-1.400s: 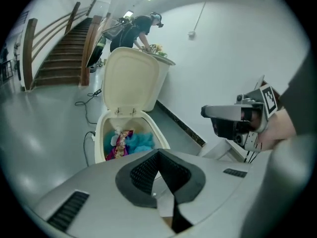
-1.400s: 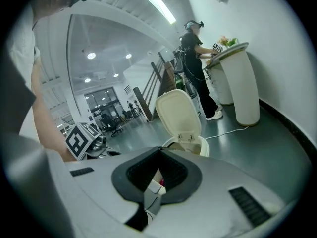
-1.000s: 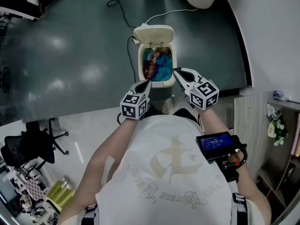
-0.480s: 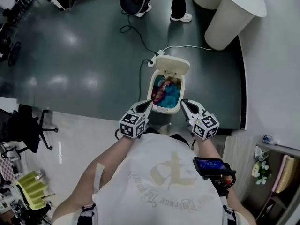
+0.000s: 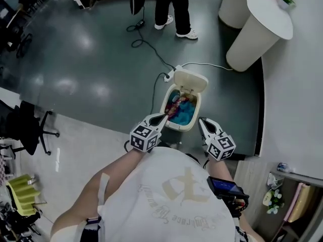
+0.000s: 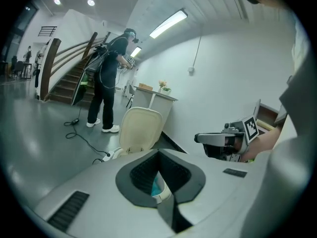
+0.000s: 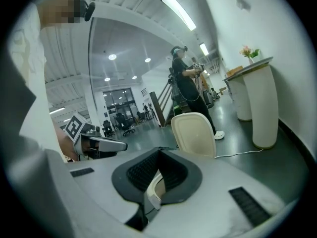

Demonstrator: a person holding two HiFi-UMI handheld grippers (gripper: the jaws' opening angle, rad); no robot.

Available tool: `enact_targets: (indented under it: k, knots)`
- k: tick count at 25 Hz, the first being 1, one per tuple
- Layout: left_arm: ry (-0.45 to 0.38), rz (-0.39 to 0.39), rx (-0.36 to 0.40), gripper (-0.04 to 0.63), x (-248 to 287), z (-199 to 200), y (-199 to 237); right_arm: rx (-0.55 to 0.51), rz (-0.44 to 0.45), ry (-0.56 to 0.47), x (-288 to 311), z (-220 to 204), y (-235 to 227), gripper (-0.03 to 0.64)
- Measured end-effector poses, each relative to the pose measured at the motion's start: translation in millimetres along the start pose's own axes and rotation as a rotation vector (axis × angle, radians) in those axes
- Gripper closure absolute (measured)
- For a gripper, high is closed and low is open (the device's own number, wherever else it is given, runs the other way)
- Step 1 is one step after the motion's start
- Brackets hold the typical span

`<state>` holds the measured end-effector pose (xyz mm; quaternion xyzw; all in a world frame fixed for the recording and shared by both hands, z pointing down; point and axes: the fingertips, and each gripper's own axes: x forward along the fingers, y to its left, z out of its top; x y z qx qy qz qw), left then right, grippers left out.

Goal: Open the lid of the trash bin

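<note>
Right now both forearms reach forward from the person's chest with the elbows bent, and the two tools are held side by side, angled slightly inward toward each other. The left gripper (image 5: pixel 162 117) points its tips at the near left corner of the trash bin (image 5: pixel 178 127); whether they touch the rim cannot be told from the head view. The right gripper (image 5: pixel 203 122) sits just beside the bin's near right corner, its marker cube closer to the body than its tips.

Seen in the left gripper view, the left gripper (image 6: pixel 158 152) has its jaws pressed together at the tips with nothing pinched; the bin's rim and some blue contents show through the slot below the tips. Seen in the right gripper view, the right gripper (image 7: pixel 158 151) is likewise closed on nothing, with the pale rim visible low in its slot.

Ahead of both tools the bin stands on the dark floor with its lid (image 5: pixel 191 79) swung up and back, standing upright on the far side. Blue material (image 5: pixel 183 108) and a reddish item (image 5: pixel 173 105) lie inside. Beyond the lid a cable (image 5: pixel 151 52) trails across the floor toward a standing person (image 5: pixel 174 6), and a white pedestal table (image 5: pixel 260 32) stands well off to the right gripper's far side. A small screen device (image 5: pixel 224 187) is strapped to the right forearm.
</note>
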<state>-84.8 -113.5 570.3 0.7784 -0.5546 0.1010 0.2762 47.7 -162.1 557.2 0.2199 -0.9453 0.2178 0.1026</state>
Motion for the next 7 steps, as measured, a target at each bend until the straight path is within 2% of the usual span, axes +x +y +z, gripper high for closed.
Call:
enact_targets:
  k: [3,7]
  knots:
    - [0.008,-0.003,0.005,0.58,3,-7,-12,-0.004,0.009,0.0,-8,-4,-3,0.614]
    - [0.011,0.001,-0.004,0.58,-8,-10,-5,-0.008,0.016,0.005,-1,-4,7,0.614]
